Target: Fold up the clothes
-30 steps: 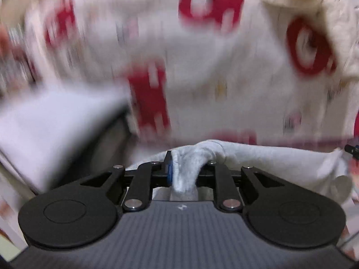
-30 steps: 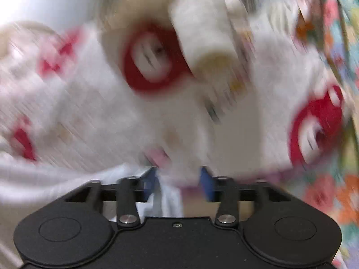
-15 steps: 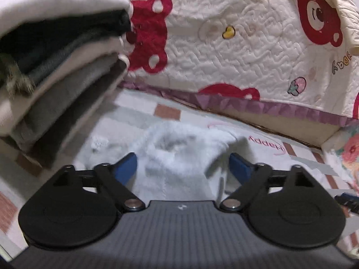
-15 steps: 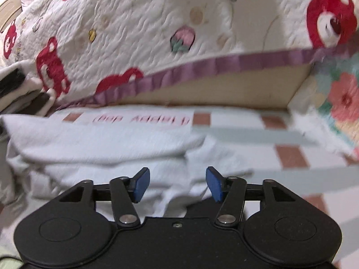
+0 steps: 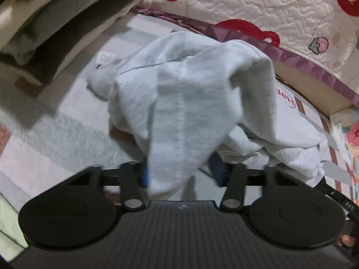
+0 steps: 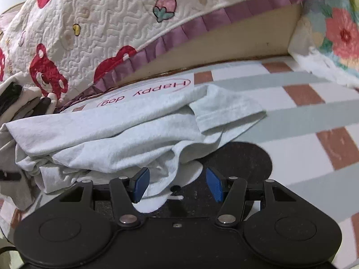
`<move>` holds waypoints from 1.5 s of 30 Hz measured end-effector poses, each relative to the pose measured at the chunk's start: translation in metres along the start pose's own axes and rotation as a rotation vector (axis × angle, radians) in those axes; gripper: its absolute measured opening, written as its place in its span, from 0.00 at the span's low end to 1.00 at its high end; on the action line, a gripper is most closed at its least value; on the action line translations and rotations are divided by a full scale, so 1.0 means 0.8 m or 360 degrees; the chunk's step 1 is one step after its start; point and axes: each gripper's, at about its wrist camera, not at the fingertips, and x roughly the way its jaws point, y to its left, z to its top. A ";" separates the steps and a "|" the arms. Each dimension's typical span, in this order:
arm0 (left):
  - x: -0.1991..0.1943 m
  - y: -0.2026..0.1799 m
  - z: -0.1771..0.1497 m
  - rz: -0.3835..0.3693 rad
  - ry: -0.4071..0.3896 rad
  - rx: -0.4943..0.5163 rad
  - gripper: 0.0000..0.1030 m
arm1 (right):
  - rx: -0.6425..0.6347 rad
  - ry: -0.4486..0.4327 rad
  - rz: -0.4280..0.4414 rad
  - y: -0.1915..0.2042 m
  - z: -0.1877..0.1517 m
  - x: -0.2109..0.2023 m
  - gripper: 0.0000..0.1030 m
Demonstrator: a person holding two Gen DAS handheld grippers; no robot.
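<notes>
A light grey garment (image 5: 193, 94) lies crumpled on a checked mat (image 5: 56, 134). In the left wrist view a fold of it rises as a hump and hangs down between my left gripper's (image 5: 181, 174) blue pads, which stand apart with cloth between them. In the right wrist view the same garment (image 6: 125, 134) lies bunched, one sleeve (image 6: 226, 109) reaching right. My right gripper (image 6: 177, 185) is open, its pads either side of the garment's near edge, not pressing it.
A stack of folded clothes (image 5: 56, 22) stands at the left. A quilted bear-print cover (image 6: 101, 29) with a purple ruffle hangs behind the mat. A floral cushion (image 6: 332, 35) sits at the right. A black round patch (image 6: 244, 159) shows on the mat.
Both grippers have closed in on the garment. The left jaws have narrowed from wide open, and a fold of cloth now stands up between them. The right jaws stay open.
</notes>
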 end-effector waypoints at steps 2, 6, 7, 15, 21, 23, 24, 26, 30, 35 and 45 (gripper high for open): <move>-0.002 0.008 -0.002 -0.0019 -0.0023 -0.0017 0.13 | 0.0028 0.0019 0.0030 0.000 0.000 0.006 0.58; -0.013 0.002 -0.002 -0.0041 -0.0101 0.0050 0.06 | -0.0055 0.0075 0.0003 0.010 -0.001 0.021 0.24; -0.014 -0.002 0.000 -0.0040 -0.0124 0.0088 0.05 | -0.0069 0.0092 -0.0007 0.012 -0.001 0.024 0.20; -0.034 -0.022 0.010 0.0000 -0.0319 0.0294 0.09 | -0.0098 0.0144 0.0048 0.020 -0.002 0.019 0.07; -0.036 -0.008 0.022 0.0120 -0.0371 0.0216 0.17 | -0.0017 0.0163 0.0046 0.016 -0.003 0.021 0.11; -0.032 0.000 0.028 0.0126 -0.0360 0.0190 0.21 | 0.0014 0.0167 0.0052 0.015 -0.002 0.023 0.11; -0.027 0.003 0.031 0.0123 -0.0344 0.0183 0.24 | 0.0031 0.0171 0.0056 0.014 -0.002 0.026 0.12; -0.020 0.008 0.035 0.0133 -0.0325 0.0155 0.45 | 0.0070 0.0179 0.0067 0.013 -0.002 0.031 0.18; -0.014 0.011 0.039 0.0111 -0.0327 0.0154 0.42 | 0.0186 0.0155 0.0158 0.009 -0.002 0.044 0.38; -0.001 0.009 0.040 0.0116 -0.0340 0.0221 0.12 | 0.0247 0.0084 0.0217 0.010 0.006 0.062 0.32; -0.048 -0.008 0.045 0.0283 -0.0651 0.0418 0.09 | -0.0041 -0.0392 0.0201 0.044 0.082 -0.072 0.03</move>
